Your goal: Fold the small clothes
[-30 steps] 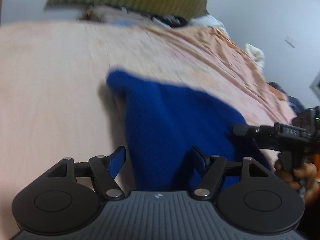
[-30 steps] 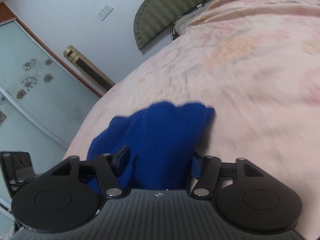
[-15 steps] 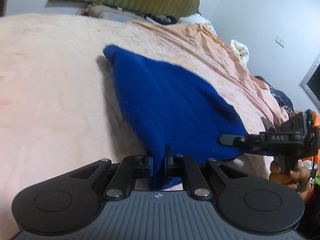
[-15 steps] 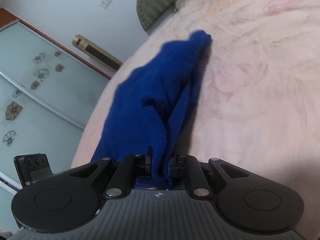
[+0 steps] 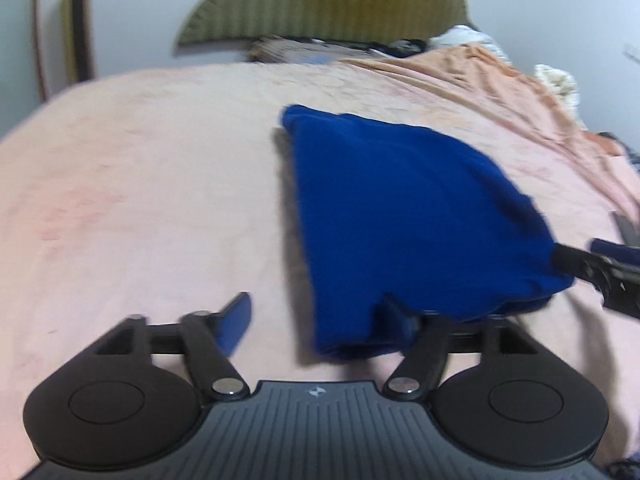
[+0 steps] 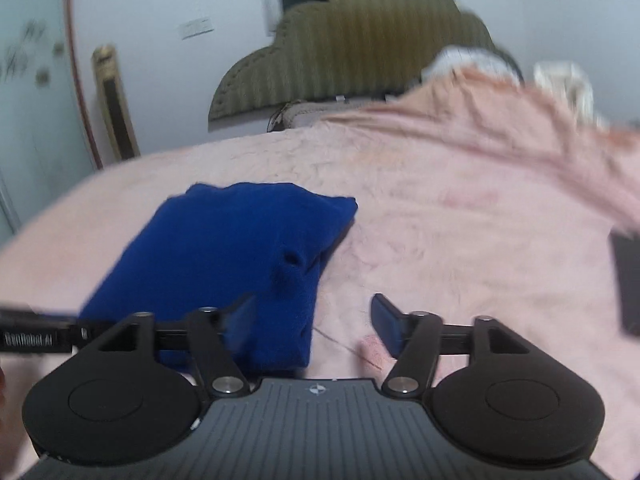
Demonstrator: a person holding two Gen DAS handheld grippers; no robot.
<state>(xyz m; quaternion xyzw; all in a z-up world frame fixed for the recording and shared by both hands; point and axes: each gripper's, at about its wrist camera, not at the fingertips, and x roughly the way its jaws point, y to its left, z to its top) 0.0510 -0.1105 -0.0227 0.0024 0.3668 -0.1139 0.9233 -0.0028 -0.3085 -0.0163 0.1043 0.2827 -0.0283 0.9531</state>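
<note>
A small dark blue garment (image 5: 404,216) lies folded on the pink bedspread (image 5: 140,184). My left gripper (image 5: 320,318) is open at its near left corner; the cloth's near edge overlaps the right finger. In the right wrist view the garment (image 6: 236,248) lies left of centre, and my right gripper (image 6: 314,328) is open at its near right corner, with the left finger over the cloth. The right gripper's tip (image 5: 600,268) shows at the garment's right edge in the left wrist view.
An olive padded headboard (image 5: 328,0) stands at the far end with pillows and bedding below it. A rumpled orange-pink blanket (image 5: 500,80) lies to the right. A dark flat object (image 6: 628,280) rests on the bed at the far right. A glass wardrobe door (image 6: 28,92) is at left.
Both grippers were shut on the garment's near edge half a second ago; both have opened and let it go. The garment now lies flat on the bed.
</note>
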